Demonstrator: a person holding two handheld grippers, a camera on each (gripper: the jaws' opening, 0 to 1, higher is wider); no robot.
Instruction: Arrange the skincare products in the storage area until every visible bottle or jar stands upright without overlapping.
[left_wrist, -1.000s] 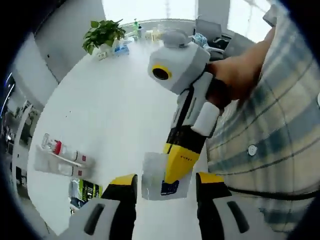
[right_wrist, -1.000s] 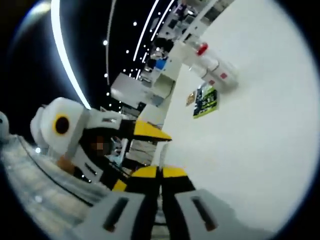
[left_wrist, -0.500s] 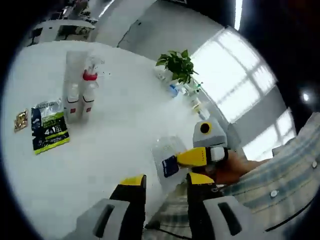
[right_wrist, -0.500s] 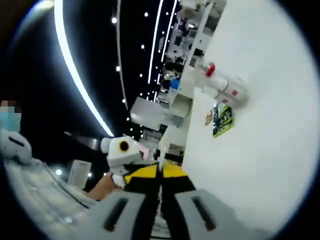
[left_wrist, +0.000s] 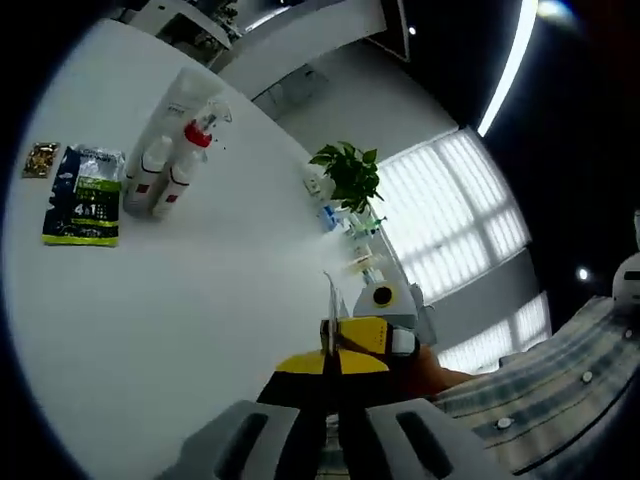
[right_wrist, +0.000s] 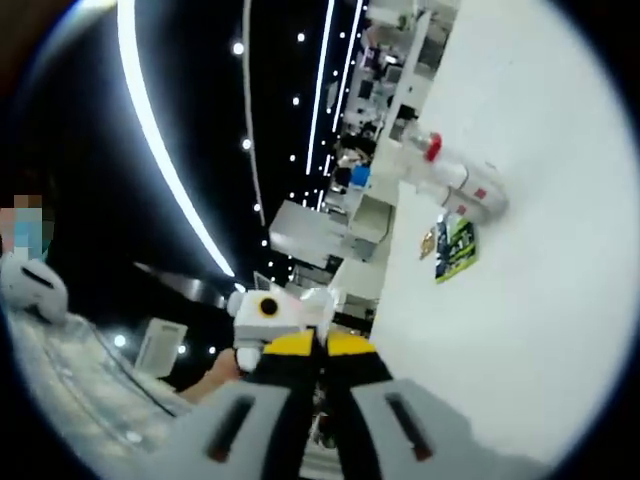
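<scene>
Several skincare bottles (left_wrist: 168, 150) lie on their sides close together on the white table (left_wrist: 200, 300); one has a red collar (left_wrist: 197, 137). A thin clear packet (left_wrist: 329, 300), seen edge-on, is held above the table's near edge. My left gripper (left_wrist: 333, 364) is shut on it from below. My right gripper (left_wrist: 362, 335), held by a hand, is shut on the same packet from the far side. In the right gripper view its yellow-tipped jaws (right_wrist: 320, 347) press together, and the bottles (right_wrist: 455, 182) lie far off on the table.
A green and black sachet (left_wrist: 85, 195) and a small gold packet (left_wrist: 41, 160) lie flat beside the bottles. A potted plant (left_wrist: 348, 175) and small items stand at the table's far edge. A person's checked shirt (left_wrist: 540, 390) is at the lower right.
My left jaws were open around the clear packet a second ago and have shut on it. Both views have swung, so the bottles sit elsewhere in the picture; they have not moved.
</scene>
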